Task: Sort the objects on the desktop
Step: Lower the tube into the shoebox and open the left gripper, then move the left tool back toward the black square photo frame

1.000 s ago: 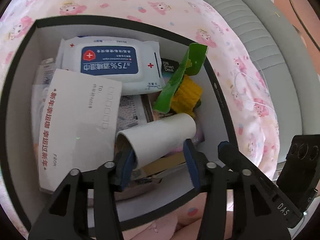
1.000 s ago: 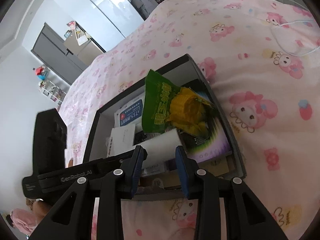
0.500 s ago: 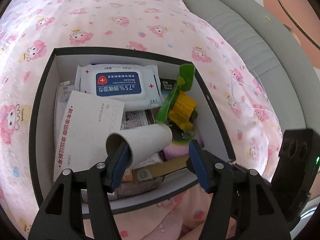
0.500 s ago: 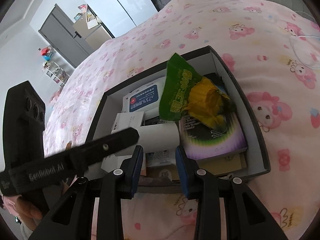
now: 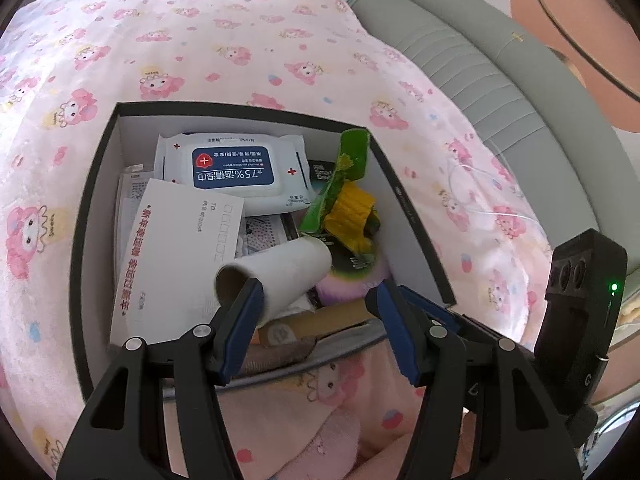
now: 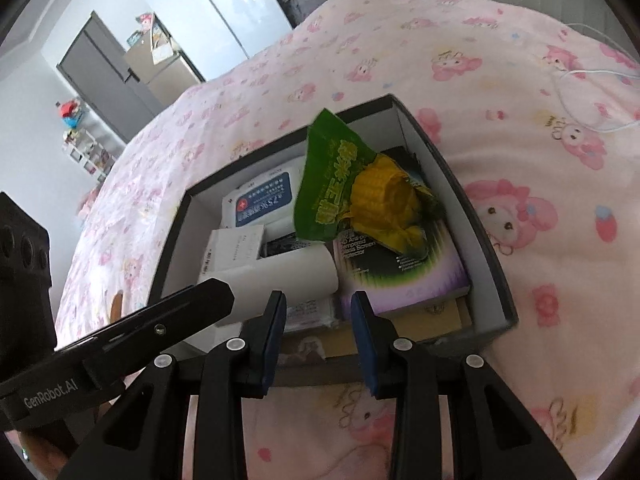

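Left fingers: spread wide above the near edge of the box, blue pads facing each other; nothing is clamped between them. The left pad overlaps the near end of the paper roll in the left wrist view; contact cannot be told.
Right fingers: parted by a moderate gap, nothing between them, hovering over the near wall of the box.
Left gripper: also seen in the right wrist view as a black bar crossing the lower left.
Right gripper: its black body appears at the right edge of the left wrist view with a green light lit.
Box: black outside, white inside, open on top, resting on the bed.
Paper roll: white with a brown cardboard core, lying tilted on top of the contents near the front of the box.
Wipes pack: white with a blue label, flat at the far side of the box.
Envelope: white with red print, along the left side, partly under the roll.
Snack bag: green and yellow, propped against the right wall.
Packet: black and purple screen protector pack, flat beneath the snack bag.
Bed: covered by a pink cartoon-print sheet.
Cable: white, loose on the sheet, well apart from the box.
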